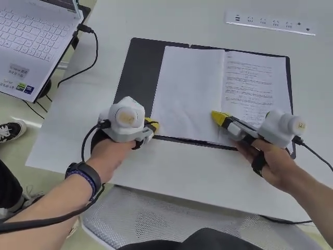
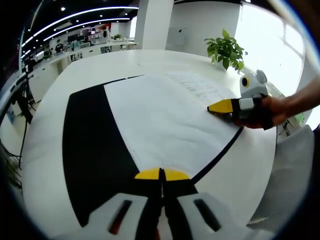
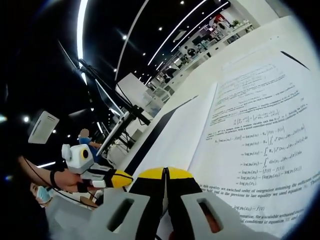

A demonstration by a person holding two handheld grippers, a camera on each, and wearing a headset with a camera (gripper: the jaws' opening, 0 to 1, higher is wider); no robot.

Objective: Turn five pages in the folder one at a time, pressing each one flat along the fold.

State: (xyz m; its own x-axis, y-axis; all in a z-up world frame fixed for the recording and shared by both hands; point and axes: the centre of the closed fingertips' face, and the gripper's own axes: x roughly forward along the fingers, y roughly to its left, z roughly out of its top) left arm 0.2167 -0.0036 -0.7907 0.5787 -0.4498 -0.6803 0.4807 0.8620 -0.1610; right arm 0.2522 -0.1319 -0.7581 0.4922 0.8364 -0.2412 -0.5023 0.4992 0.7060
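The black folder [image 1: 138,73] lies open on the white table. A blank page [image 1: 187,88] lies on its left, a printed page [image 1: 257,83] on its right. My left gripper [image 1: 152,126] is shut, its yellow tips [image 2: 161,174] at the near left corner of the blank page [image 2: 165,120]. My right gripper [image 1: 216,117] is also shut, and its tips [image 3: 164,173] rest near the fold at the folder's near edge, between the blank page [image 3: 175,135] and the printed page [image 3: 260,130]. Each gripper view shows the other gripper: the right gripper [image 2: 225,106] and the left gripper [image 3: 117,178].
A white laptop [image 1: 31,36] sits at the far left with a black cable [image 1: 93,47] trailing toward the folder. A power strip [image 1: 270,23] lies at the back right. A potted plant [image 2: 226,50] stands beyond the folder. The table's near edge [image 1: 182,200] runs close behind my hands.
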